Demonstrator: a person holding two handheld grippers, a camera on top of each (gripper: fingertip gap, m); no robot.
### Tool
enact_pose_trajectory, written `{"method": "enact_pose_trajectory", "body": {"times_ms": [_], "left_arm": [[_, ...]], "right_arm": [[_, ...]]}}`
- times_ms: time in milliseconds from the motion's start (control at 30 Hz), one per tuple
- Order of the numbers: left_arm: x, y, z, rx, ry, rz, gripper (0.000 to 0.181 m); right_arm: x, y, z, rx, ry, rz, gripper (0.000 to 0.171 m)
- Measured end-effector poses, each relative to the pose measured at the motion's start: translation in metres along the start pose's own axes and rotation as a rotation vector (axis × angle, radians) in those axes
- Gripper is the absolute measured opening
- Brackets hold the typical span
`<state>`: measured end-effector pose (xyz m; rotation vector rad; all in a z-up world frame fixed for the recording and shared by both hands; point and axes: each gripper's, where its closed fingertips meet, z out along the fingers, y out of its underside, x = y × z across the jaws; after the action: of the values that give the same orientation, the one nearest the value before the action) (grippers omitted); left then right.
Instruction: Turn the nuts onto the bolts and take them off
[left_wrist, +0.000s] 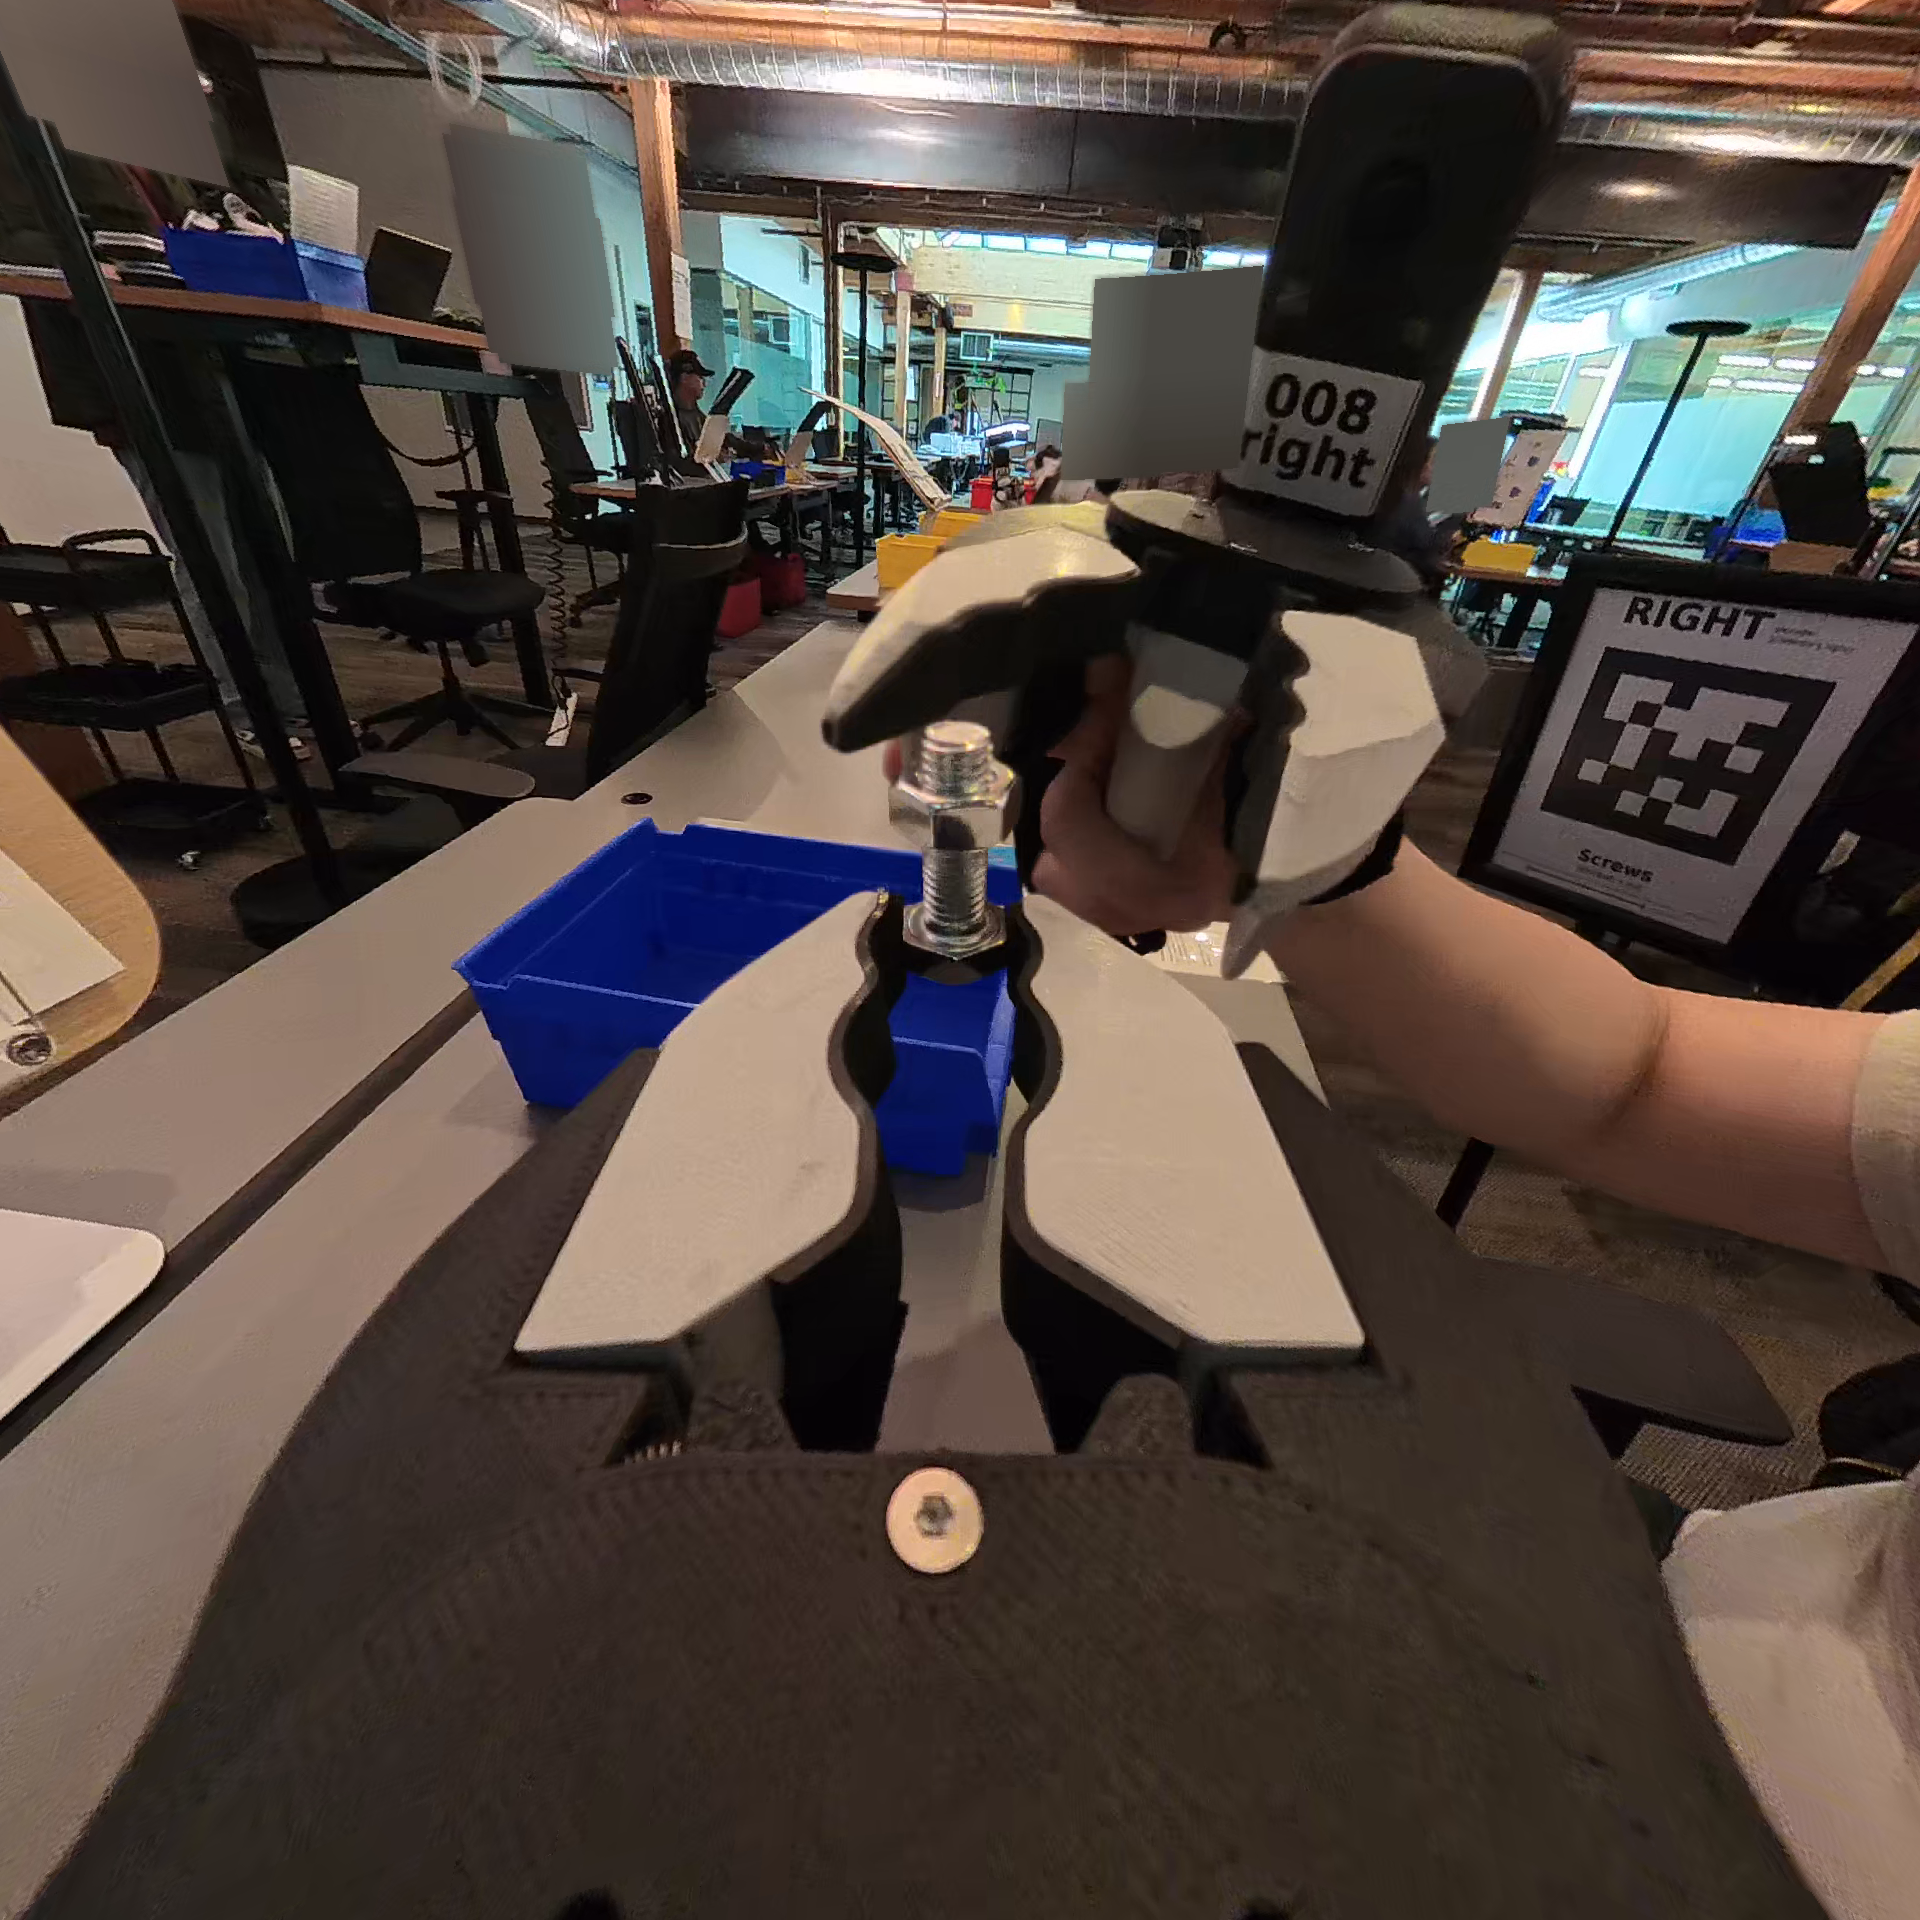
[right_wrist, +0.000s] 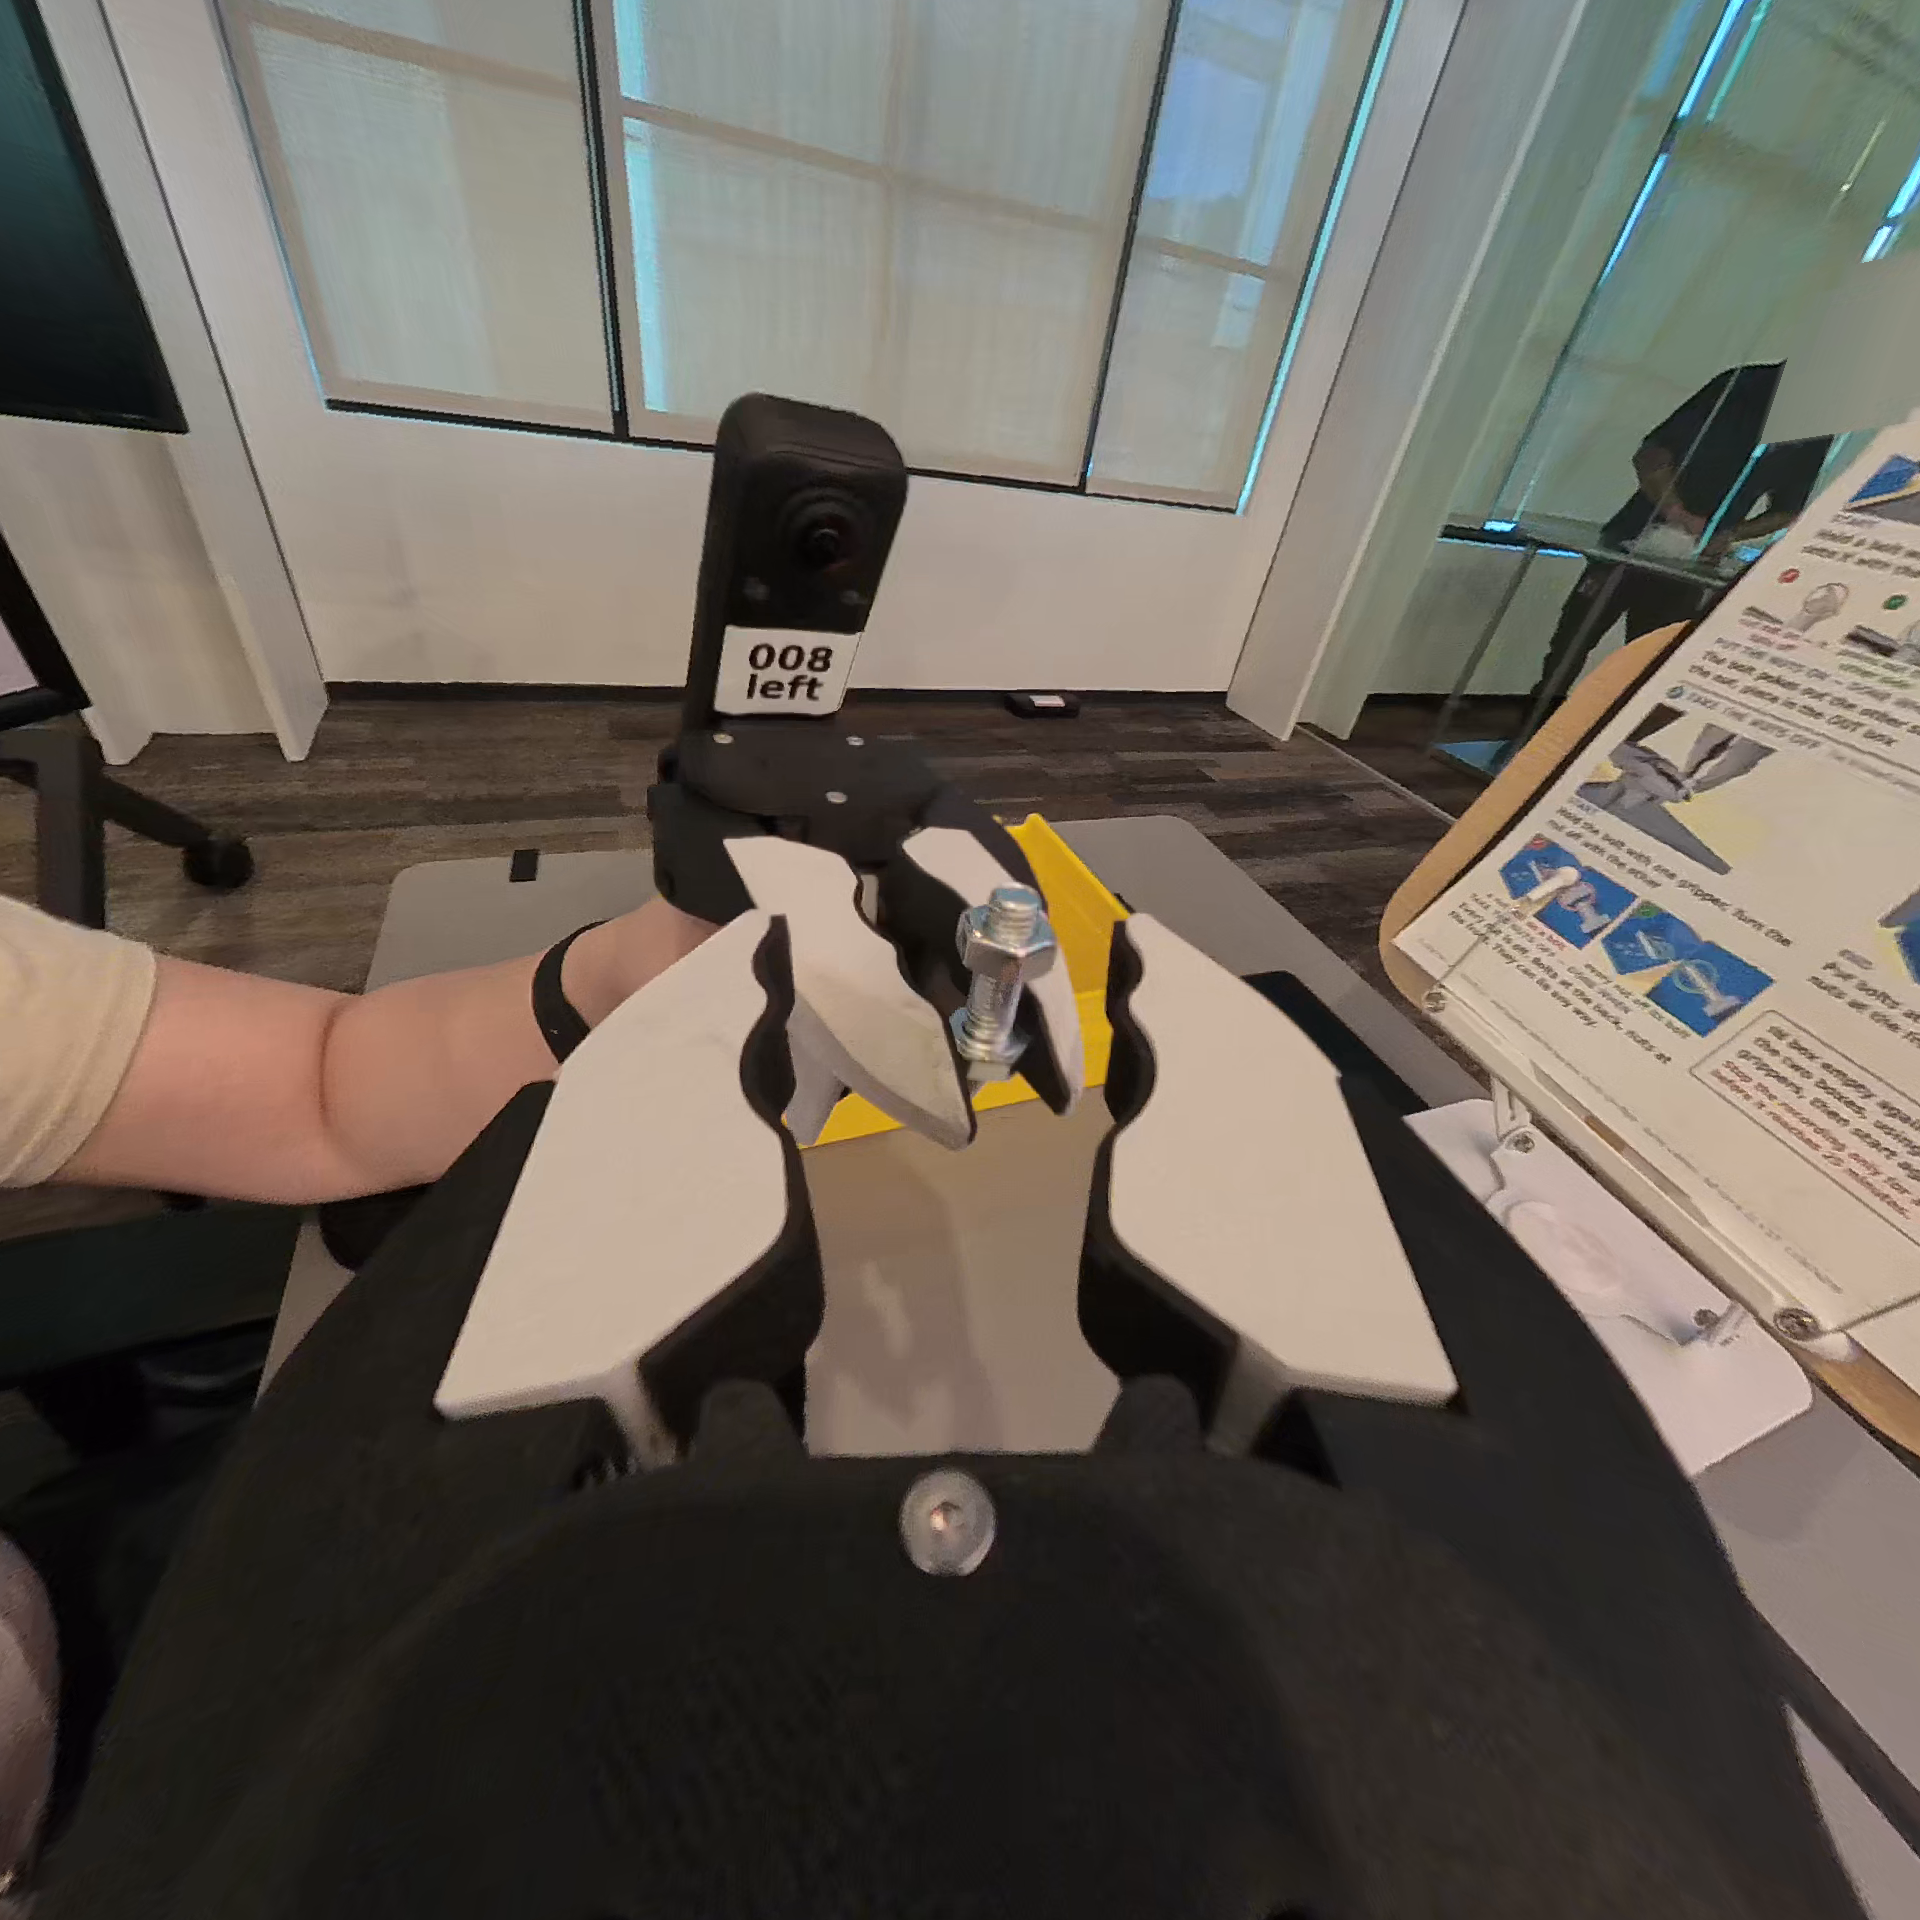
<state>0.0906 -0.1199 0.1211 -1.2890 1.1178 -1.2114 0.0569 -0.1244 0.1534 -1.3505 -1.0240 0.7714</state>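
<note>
Both grippers are meeting over the grey table (left_wrist: 260, 1049), and the left gripper (left_wrist: 948, 940) is clenching the hexagonal head of a bolt (left_wrist: 951, 852) between its fingertips, so that the bolt is standing upright with its threaded shaft pointing up. From the right wrist view the same left gripper (right_wrist: 1003, 1081) is showing from the front, gripping the bolt (right_wrist: 992, 1003) at its lower end, with a hand (right_wrist: 623, 966) and bare forearm reaching in from the left behind it. Closer to that camera, the right gripper (right_wrist: 945, 961) is sitting released, its two white fingers (right_wrist: 665, 1143) spread wide on either side of the left gripper's tips and touching nothing. In the left wrist view the right gripper (left_wrist: 1049, 821) is hanging tilted just beside the upper end of the bolt, held by a hand (left_wrist: 1132, 852), with one white finger arching over the bolt's tip. A blue bin (left_wrist: 582, 987) is resting on the table directly behind the left gripper's fingers, and a yellow bin (right_wrist: 1070, 914) is lying behind the grippers in the other view. An instruction board (right_wrist: 1683, 935) is leaning at the right edge of the table, and a framed sign with a black-and-white square marker (left_wrist: 1683, 758) is standing beyond the right hand. Smallest of all, a nut (left_wrist: 951, 798) is sitting threaded near the top of the shaft, with a few threads poking out above it (right_wrist: 1003, 940).
</note>
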Motion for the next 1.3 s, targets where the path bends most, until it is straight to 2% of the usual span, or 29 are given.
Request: {"method": "enact_pose_trajectory", "body": {"times_ms": [167,200,233,333,567,733,900,1233,1267,1300], "left_arm": [[-0.006,-0.003,-0.004,0.014,-0.021,-0.011,0.019],[-0.009,-0.004,-0.007,0.02,-0.035,-0.016,0.019],[-0.01,-0.006,-0.008,0.028,-0.032,-0.021,0.019],[-0.008,-0.009,-0.01,0.044,-0.005,-0.046,0.019],[0.003,-0.007,-0.006,0.024,0.038,-0.02,0.019],[0.011,-0.005,-0.005,0.007,0.081,0.002,0.019],[0.016,-0.001,-0.003,-0.025,0.092,0.028,0.019],[0.022,0.0,-0.002,-0.019,0.144,-0.007,0.019],[0.023,0.001,-0.002,-0.025,0.155,-0.007,0.018],[0.022,0.002,-0.001,-0.035,0.153,-0.003,0.019]], "right_arm": [[-0.011,0.002,-0.001,-0.017,-0.022,-0.062,0.061],[-0.016,-0.001,-0.005,-0.001,-0.05,-0.063,0.047],[-0.019,-0.005,-0.009,0.023,-0.069,-0.045,0.042],[-0.01,-0.011,-0.014,0.057,-0.031,-0.019,0.042],[0.004,0.003,-0.003,0.008,-0.005,0.004,0.046],[0.003,0.01,0.0,0.013,-0.112,0.14,0.03],[0.002,0.015,0.0,0.02,-0.184,0.232,0.023],[-0.001,0.015,-0.006,0.021,-0.206,0.244,0.021],[-0.002,0.014,-0.007,0.023,-0.208,0.242,0.019],[-0.003,0.012,-0.008,0.028,-0.211,0.248,0.009]]}}
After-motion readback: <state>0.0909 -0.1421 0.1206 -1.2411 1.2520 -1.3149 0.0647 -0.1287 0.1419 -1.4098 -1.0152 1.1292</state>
